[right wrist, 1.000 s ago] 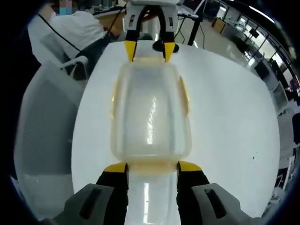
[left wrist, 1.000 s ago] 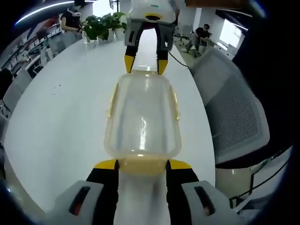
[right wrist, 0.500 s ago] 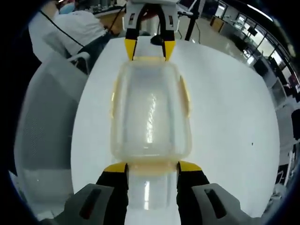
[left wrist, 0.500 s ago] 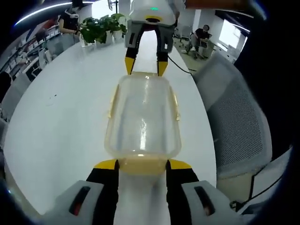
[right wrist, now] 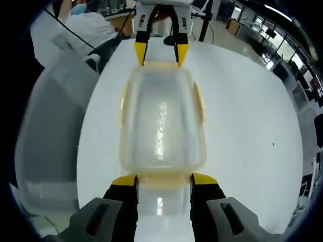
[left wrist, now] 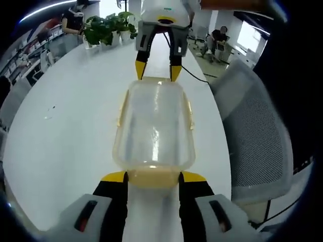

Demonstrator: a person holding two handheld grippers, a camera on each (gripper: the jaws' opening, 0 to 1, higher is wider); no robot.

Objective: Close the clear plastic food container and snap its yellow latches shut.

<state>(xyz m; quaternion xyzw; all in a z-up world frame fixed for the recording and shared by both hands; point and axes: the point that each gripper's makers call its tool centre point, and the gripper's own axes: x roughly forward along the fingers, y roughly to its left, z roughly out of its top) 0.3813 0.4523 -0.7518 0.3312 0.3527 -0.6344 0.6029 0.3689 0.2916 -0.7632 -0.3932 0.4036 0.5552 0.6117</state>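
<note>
Clear rectangular plastic food container lies on white oval counter, lid seated. Left tool and right tool remain spread at opposite end latches (no change over last second); ends apparently unsnapped.

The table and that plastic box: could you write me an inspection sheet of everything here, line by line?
Surface: white table, glossy, a few small dark specks.
Job's things: clear container with its lid on, lying between the two grippers; yellow latches along its long sides, whether snapped cannot be told.
Clutter: potted plants at the table's far end.
Grippers: left gripper open, yellow-tipped fingers at one short end of the container; right gripper open at the opposite end.
Cables: a dark cable on the table behind the right gripper.
Surroundings: grey mesh chair beside the table; people in an office beyond.
</note>
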